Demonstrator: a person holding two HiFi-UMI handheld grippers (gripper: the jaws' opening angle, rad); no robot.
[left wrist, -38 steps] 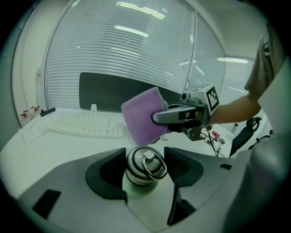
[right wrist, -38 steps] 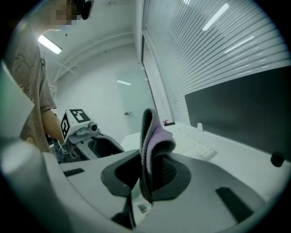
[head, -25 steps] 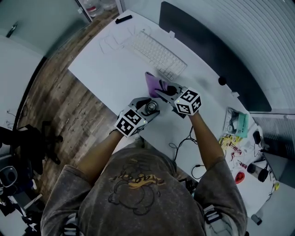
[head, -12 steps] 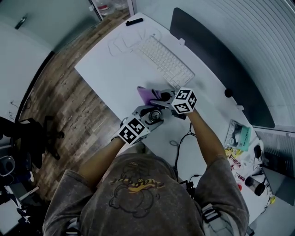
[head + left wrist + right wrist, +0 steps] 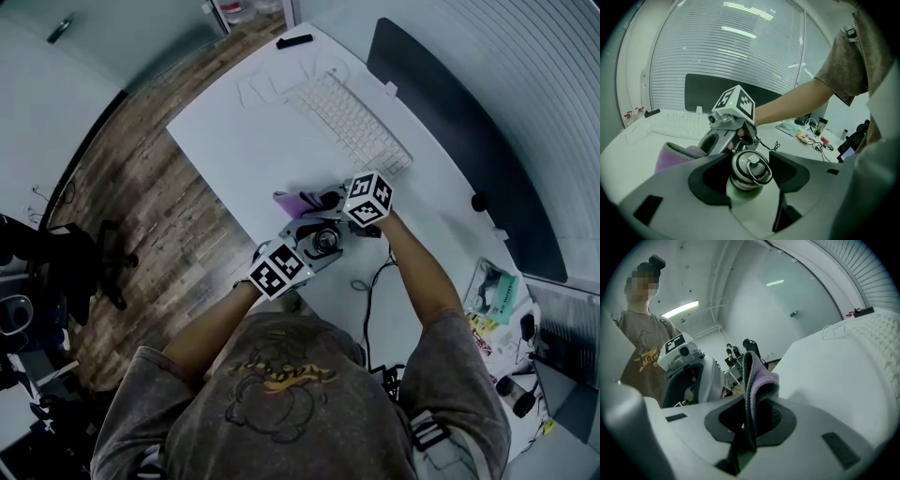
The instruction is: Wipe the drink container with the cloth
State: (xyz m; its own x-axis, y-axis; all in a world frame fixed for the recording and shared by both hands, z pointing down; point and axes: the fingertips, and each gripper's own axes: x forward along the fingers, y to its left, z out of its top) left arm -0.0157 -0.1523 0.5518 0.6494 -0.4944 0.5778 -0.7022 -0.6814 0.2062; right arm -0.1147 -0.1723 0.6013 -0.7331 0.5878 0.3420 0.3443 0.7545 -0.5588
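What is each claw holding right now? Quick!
Left claw: closed on the drink container.
Right claw: closed on the purple cloth.

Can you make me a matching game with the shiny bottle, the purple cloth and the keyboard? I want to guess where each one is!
Things:
1. drink container
2. cloth
3. keyboard

Places:
A. lying on the white desk
B. pinched in the right hand-held gripper
C. gripped between the jaws of the left hand-held gripper

Right pairs: 1-C, 2-B, 3-A.
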